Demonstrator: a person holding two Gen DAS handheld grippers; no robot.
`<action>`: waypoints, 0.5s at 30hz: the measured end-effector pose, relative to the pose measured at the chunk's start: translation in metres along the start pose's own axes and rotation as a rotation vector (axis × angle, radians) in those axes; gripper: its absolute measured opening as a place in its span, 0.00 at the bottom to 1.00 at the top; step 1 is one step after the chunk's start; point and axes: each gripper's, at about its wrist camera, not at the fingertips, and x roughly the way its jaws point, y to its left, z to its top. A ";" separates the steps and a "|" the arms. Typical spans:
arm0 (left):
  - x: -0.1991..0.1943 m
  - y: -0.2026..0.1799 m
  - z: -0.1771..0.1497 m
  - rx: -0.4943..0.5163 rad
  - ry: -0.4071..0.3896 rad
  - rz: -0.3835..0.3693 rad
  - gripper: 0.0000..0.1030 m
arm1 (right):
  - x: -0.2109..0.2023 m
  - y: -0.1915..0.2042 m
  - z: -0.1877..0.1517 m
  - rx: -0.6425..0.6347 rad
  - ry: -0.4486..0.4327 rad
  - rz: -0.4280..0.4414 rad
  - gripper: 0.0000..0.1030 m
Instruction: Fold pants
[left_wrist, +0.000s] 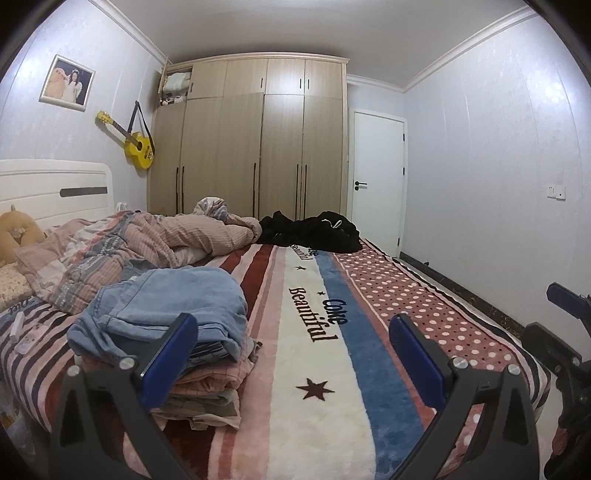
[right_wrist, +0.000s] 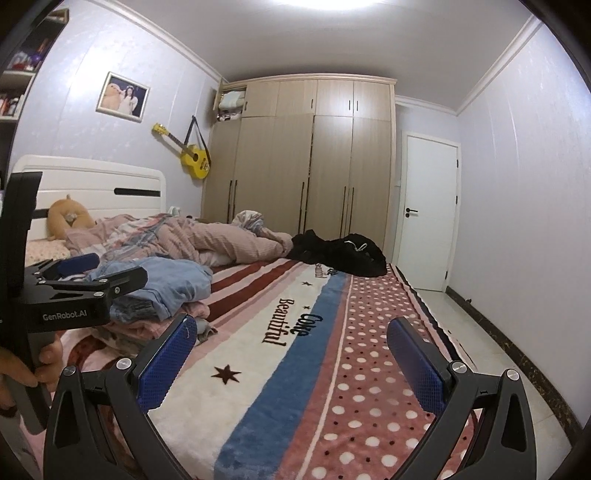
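Both tools are spread wide and hold nothing: the left tool (left_wrist: 293, 354) and the right tool (right_wrist: 291, 354) hover over the near end of the bed (left_wrist: 321, 424). The next pants are probably the black heap (left_wrist: 314, 230), upper middle of the frame, well apart at the bed's far end, straight ahead. The right tool looks slightly nearer. The heap is too crumpled to tell its long axis, waistband or legs. Jeans (left_wrist: 166, 306) top a folded stack at lower left.
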 end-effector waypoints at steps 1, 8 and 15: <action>0.001 0.000 0.000 0.001 0.000 0.001 0.99 | 0.000 0.000 0.000 0.001 -0.001 0.000 1.00; 0.003 0.000 -0.002 0.000 0.004 0.003 0.99 | 0.004 0.001 0.000 0.009 0.007 0.006 1.00; 0.005 0.001 -0.003 -0.003 0.006 0.004 0.99 | 0.006 0.003 0.000 0.019 0.010 0.007 1.00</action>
